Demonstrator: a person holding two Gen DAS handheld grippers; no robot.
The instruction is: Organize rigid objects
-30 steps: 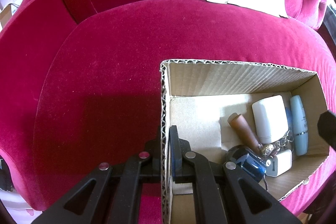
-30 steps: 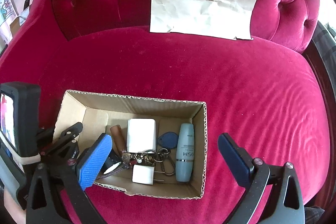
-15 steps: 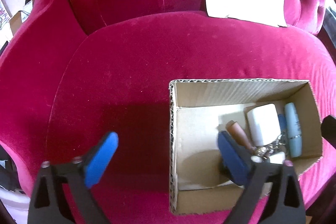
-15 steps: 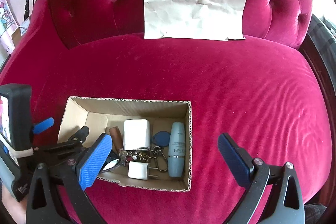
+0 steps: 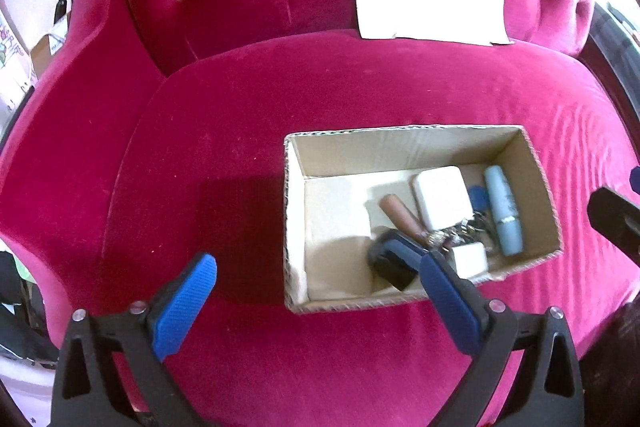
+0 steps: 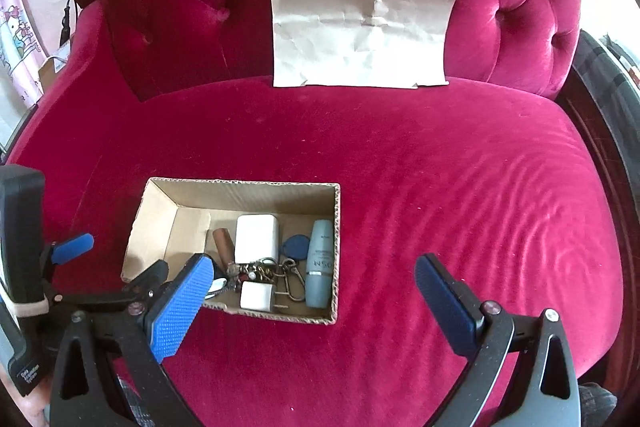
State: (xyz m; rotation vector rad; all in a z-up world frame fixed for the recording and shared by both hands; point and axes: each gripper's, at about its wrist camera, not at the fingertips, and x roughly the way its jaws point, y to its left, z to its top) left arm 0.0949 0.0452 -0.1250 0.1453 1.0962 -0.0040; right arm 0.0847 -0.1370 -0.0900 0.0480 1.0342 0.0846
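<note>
On the crimson velvet seat (image 6: pixel 400 187), your cardboard box (image 6: pixel 256 189) sits left of centre, holding a white charger block (image 6: pixel 256 237), pale blue tube (image 6: pixel 320 263), brown cylinder (image 6: pixel 223 243) and keyring (image 6: pixel 260 269). Both grippers, left (image 5: pixel 316 301) and right (image 6: pixel 310 301), hang spread wide and empty. Judged light, stiff corrugated board: grip a side wall; the smooth tube may slip.

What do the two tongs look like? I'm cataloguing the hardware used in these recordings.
Both match. The left tongs and the right tongs each have two black plastic arms with triangular cut-outs and silver screw heads, tipped with blue pads in a fine dotted texture. In the right wrist view, the left unit carries a dark upright block with a pale band around it. No cables or sleeves show.
</note>
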